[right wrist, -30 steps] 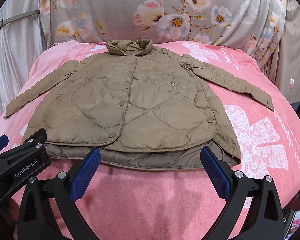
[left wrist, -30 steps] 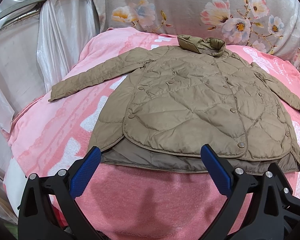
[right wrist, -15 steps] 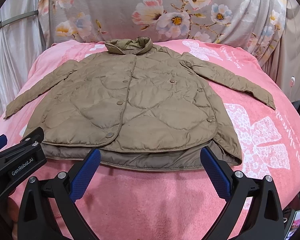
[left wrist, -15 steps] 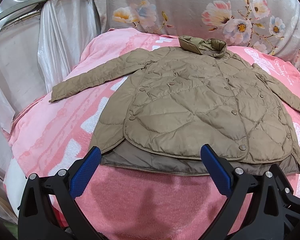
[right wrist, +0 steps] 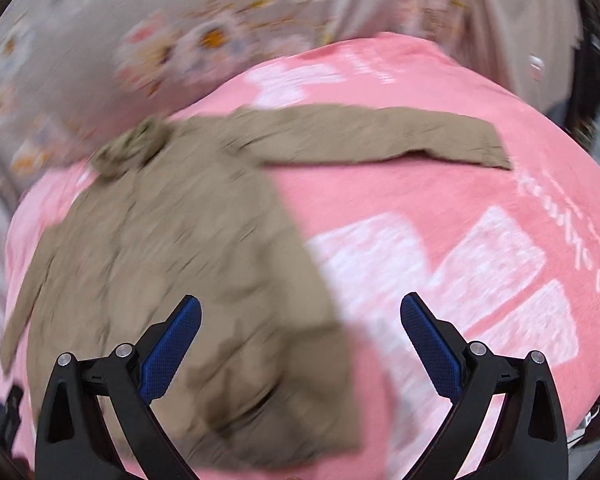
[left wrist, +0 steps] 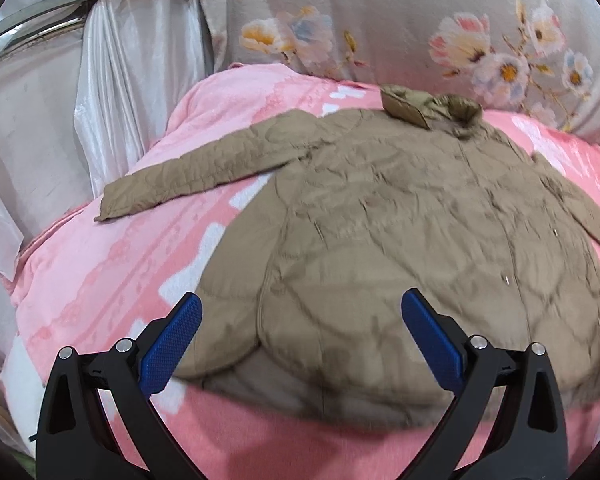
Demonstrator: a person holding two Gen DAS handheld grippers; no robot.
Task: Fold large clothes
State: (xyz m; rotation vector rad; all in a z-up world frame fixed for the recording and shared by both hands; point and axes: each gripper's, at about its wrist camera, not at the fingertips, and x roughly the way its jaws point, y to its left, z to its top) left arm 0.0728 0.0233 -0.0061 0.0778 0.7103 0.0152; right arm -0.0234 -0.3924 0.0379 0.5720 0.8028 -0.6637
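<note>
A tan quilted jacket (left wrist: 400, 236) lies flat, front up, on a pink blanket (left wrist: 100, 280), collar (left wrist: 432, 110) at the far end and sleeves spread out. Its left sleeve (left wrist: 192, 176) stretches toward the curtain. My left gripper (left wrist: 300, 340) is open and empty, hovering over the jacket's near hem. In the blurred right wrist view the jacket (right wrist: 172, 264) fills the left half and its right sleeve (right wrist: 380, 140) reaches right. My right gripper (right wrist: 300, 340) is open and empty above the jacket's right hem corner.
A grey floral cloth (left wrist: 420, 20) rises behind the blanket. A shiny white curtain (left wrist: 60, 100) hangs at the left. The pink blanket (right wrist: 460, 240) with white patterns extends to the right of the jacket. Dark objects (right wrist: 592, 80) stand past the right edge.
Both grippers moved forward over the jacket's hem. The right gripper swung quickly to the right, so the right sleeve is now central and the view is blurred.
</note>
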